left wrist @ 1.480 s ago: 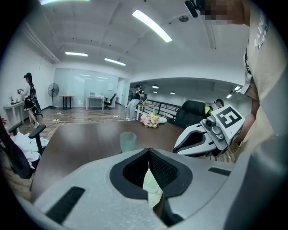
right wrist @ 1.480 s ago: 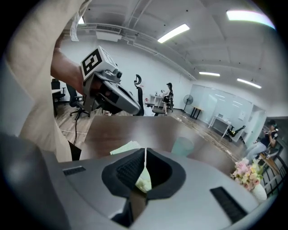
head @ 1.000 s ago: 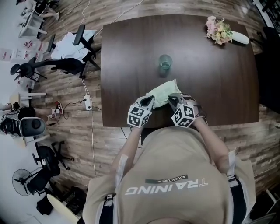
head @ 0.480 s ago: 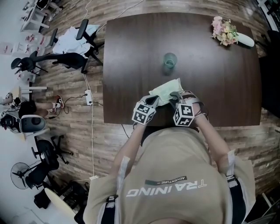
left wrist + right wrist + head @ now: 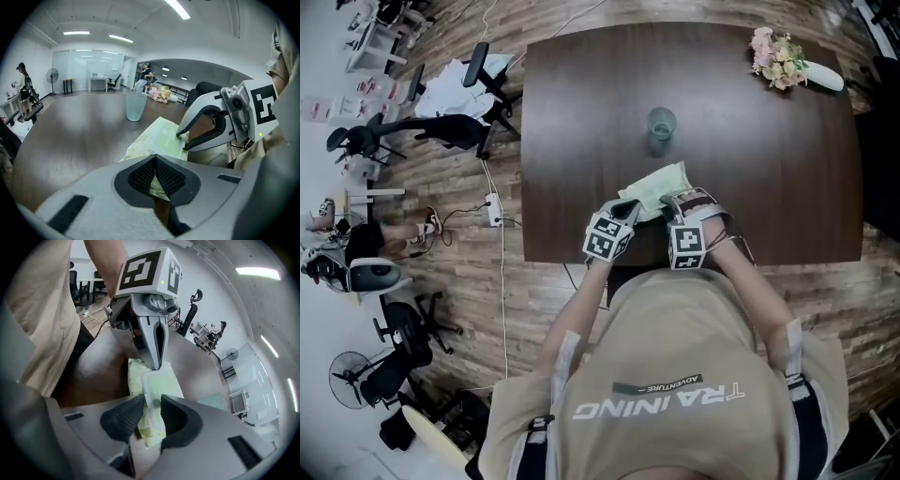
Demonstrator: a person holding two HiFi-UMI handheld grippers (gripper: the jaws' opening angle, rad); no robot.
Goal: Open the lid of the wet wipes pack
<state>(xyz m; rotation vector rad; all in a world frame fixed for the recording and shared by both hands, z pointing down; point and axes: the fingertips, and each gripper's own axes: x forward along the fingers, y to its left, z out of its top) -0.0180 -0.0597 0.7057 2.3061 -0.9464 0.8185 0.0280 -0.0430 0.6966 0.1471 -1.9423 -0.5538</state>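
A light green wet wipes pack [image 5: 658,188] lies near the front edge of the dark table [image 5: 581,141]. My left gripper [image 5: 630,208] is shut on the pack's left near corner; in the left gripper view its pads [image 5: 140,176] pinch the green wrapper [image 5: 140,147]. From the right, my right gripper [image 5: 675,203] is shut on the edge of the pale lid [image 5: 159,378], which shows between its pads [image 5: 124,420]. The lid [image 5: 167,140] looks flat on the pack. Each gripper appears in the other's view: the right gripper [image 5: 181,136] and the left gripper [image 5: 158,365].
A teal glass [image 5: 661,123] stands just beyond the pack, mid-table. A bunch of flowers [image 5: 780,60] lies at the far right corner. Office chairs [image 5: 441,136] and cables sit on the wooden floor left of the table. A person stands far off [image 5: 23,86].
Both grippers have stayed at the pack. The right gripper has edged a little to the left onto the lid; the head camera has shifted slightly.
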